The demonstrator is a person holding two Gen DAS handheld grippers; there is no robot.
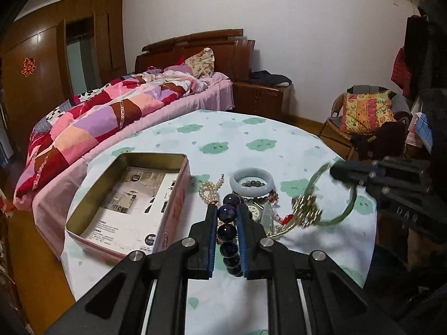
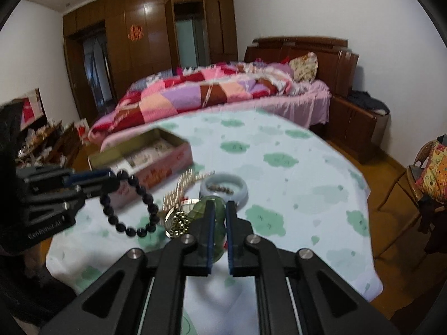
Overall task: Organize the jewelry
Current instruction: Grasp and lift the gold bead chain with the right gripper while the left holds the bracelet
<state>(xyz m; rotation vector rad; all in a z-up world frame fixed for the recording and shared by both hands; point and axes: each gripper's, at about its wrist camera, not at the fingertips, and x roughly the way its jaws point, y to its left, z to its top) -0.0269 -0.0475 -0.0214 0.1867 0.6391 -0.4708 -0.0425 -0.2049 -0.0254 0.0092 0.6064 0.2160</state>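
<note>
My left gripper (image 1: 226, 208) is shut on a dark purple bead bracelet (image 1: 227, 233), lifted just right of the open pink tin box (image 1: 131, 203); the bracelet hangs from it in the right wrist view (image 2: 131, 209). My right gripper (image 2: 220, 205) is shut on a green bangle (image 2: 218, 223) with a gold charm cluster (image 2: 178, 223); it shows blurred in the left wrist view (image 1: 339, 195). On the table lie a pale jade bangle (image 1: 252, 181), a pearl bracelet (image 1: 211, 191), a small watch (image 1: 255, 210) and a red-beaded string (image 1: 275, 203).
The round table (image 1: 251, 136) has a pale cloth with green cloud prints. A bed with a patchwork quilt (image 1: 106, 114) stands behind it, a chair with a yellow cushion (image 1: 366, 111) at the right. The tin box holds a printed card (image 1: 134, 206).
</note>
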